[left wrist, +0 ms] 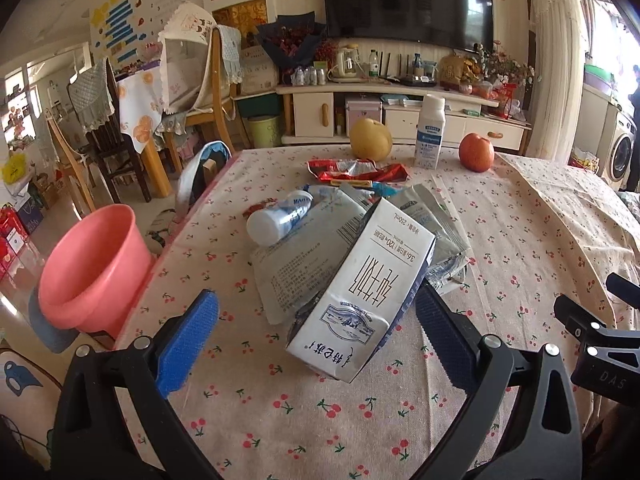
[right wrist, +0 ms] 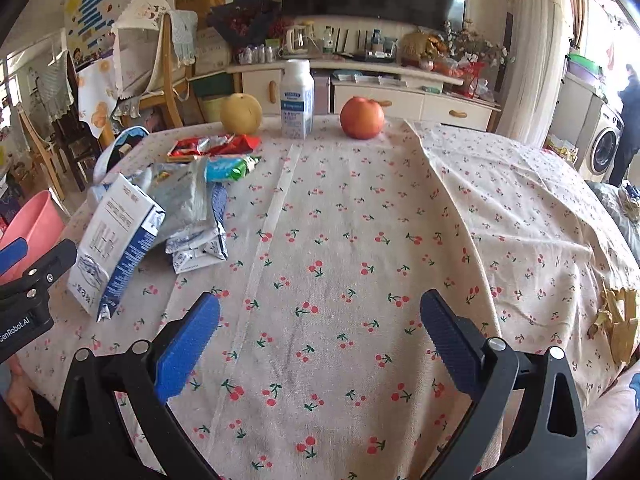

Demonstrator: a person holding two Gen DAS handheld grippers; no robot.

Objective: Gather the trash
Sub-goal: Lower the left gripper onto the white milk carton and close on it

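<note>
A white and blue milk carton (left wrist: 360, 292) lies on its side on the cherry-print tablecloth (left wrist: 280, 408), on top of flattened grey wrappers (left wrist: 296, 256). A small white bottle (left wrist: 276, 220) lies behind it, and a red wrapper (left wrist: 356, 171) lies further back. My left gripper (left wrist: 320, 332) is open, its jaws either side of the carton's near end, not touching it. My right gripper (right wrist: 320, 336) is open and empty over bare cloth; the carton (right wrist: 116, 244) is to its left. A pink bin (left wrist: 92, 276) stands off the table's left edge.
A yellow pear (left wrist: 370, 138), an upright white bottle (left wrist: 430, 132) and a red apple (left wrist: 476, 152) stand at the table's far edge. Banana peel (right wrist: 618, 324) lies at the right edge. Chairs stand to the far left, and a TV cabinet behind.
</note>
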